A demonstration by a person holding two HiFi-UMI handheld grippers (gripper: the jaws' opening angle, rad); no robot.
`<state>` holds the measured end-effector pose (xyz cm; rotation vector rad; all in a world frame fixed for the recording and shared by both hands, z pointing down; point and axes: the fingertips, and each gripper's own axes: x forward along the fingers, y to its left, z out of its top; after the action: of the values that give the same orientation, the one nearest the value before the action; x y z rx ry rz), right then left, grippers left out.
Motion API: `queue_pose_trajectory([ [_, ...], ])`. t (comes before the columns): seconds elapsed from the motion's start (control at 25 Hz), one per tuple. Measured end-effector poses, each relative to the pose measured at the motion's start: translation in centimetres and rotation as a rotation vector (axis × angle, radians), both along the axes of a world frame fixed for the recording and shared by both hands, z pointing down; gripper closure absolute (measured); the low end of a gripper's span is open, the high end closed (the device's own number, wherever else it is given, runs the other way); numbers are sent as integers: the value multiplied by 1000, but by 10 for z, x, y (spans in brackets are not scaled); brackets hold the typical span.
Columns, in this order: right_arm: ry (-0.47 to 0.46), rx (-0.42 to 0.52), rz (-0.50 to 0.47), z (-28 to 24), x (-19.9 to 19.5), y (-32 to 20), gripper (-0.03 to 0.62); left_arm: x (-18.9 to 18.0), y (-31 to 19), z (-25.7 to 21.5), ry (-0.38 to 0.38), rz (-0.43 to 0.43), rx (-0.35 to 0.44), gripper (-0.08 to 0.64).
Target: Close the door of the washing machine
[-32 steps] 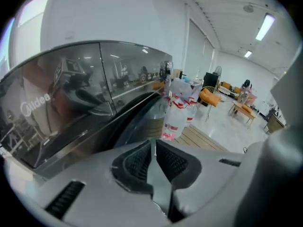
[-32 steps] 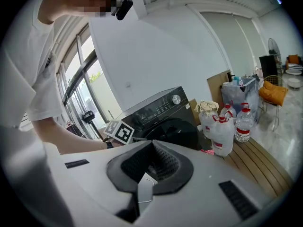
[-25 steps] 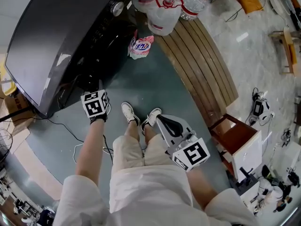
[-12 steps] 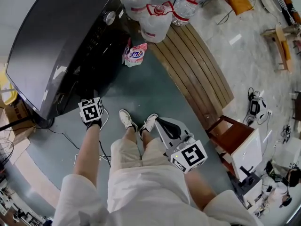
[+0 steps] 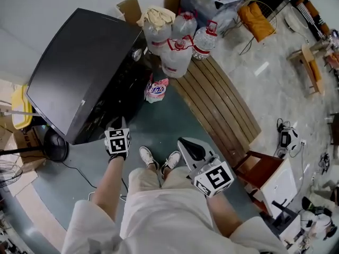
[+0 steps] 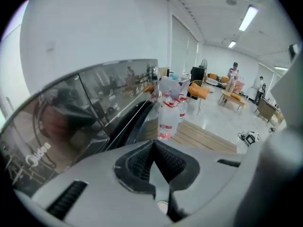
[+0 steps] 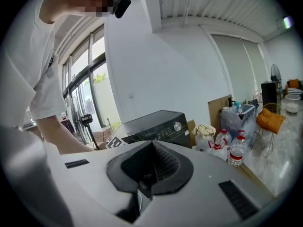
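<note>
The black washing machine stands at the left in the head view, its control panel and knob facing the floor space. In the left gripper view its glossy front fills the left, and the door's dark curved rim lies just ahead; I cannot tell whether the door sits flush. My left gripper is close to the machine's front, shut and holding nothing. My right gripper hangs over my legs, away from the machine, also shut and empty.
Several large water bottles stand to the right of the machine, with a pink detergent bag on the floor below them. A slatted wooden bench runs along the right, a wooden stool beyond it. A fan base and cables lie at the machine's left.
Both grippers have risen. The head view now takes in more of the room behind the machine. The left gripper stays near the machine's front, still shut.
</note>
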<state>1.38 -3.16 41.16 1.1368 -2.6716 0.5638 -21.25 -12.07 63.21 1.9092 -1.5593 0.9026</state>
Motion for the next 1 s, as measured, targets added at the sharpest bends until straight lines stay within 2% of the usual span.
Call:
queue_pose_trajectory([
  [0.24, 27, 91, -12, -40, -13, -4, 594, 12, -2, -71, 68, 72, 116, 555],
  [0.48, 45, 193, -4, -87, -24, -17, 594, 5, -7, -148, 155, 90, 221, 555],
  [0.64, 48, 251, 4, -113, -32, -24, 594, 9, -5, -198, 209, 147, 292, 555],
  [1.0, 61, 344, 38, -156, -38, -49, 594, -16, -5, -334, 288, 157, 534, 555],
])
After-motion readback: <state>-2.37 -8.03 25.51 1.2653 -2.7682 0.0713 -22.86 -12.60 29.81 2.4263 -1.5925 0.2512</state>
